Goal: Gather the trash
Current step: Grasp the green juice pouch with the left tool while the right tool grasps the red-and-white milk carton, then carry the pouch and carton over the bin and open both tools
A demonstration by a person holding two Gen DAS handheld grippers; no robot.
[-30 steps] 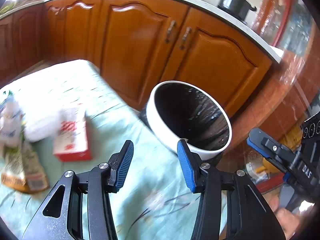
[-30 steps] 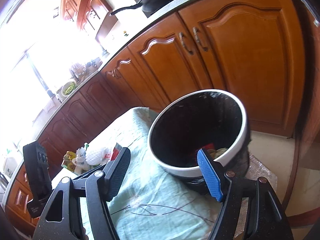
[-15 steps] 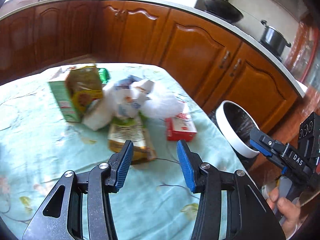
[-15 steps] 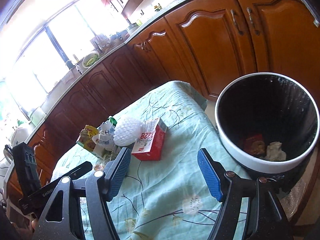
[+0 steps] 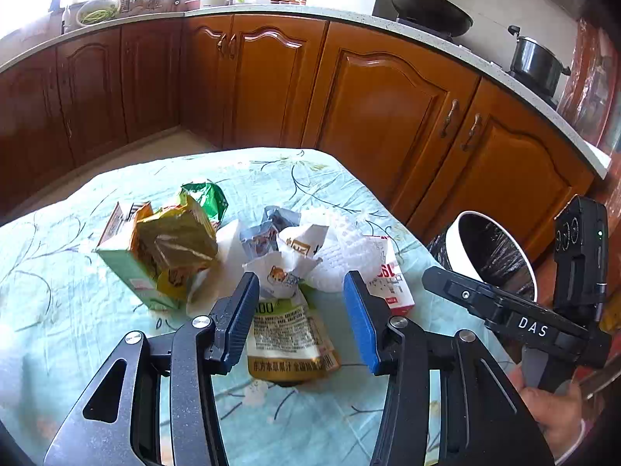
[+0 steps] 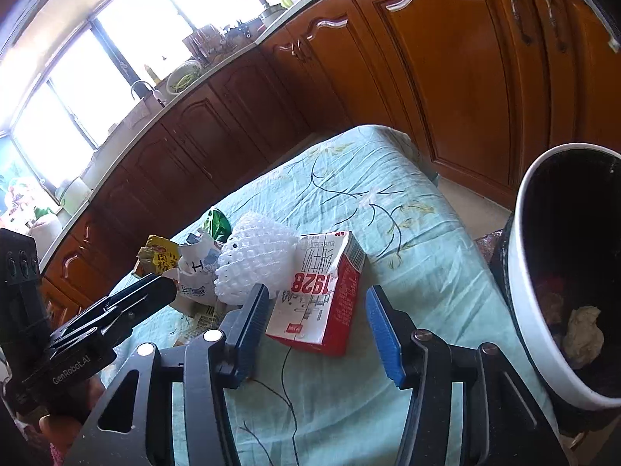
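- Left tongs (image 5: 300,320), spread apart and empty, hover over a green-and-gold pouch (image 5: 289,339) on the cloth-covered counter (image 5: 58,310).
- Right tongs (image 6: 316,334), likewise apart, frame a red-and-white milk carton (image 6: 320,291).
- White-rimmed trash bin (image 6: 522,272) stands beside the counter.

The left wrist view is taken from above the near table edge, aimed toward 12 o'clock at the trash pile (image 5: 248,256), close by. The right wrist view is set further toward 3 o'clock, angled toward 11 o'clock. The milk carton (image 6: 322,291), the pile and the bin (image 5: 493,248) are shared by both views.
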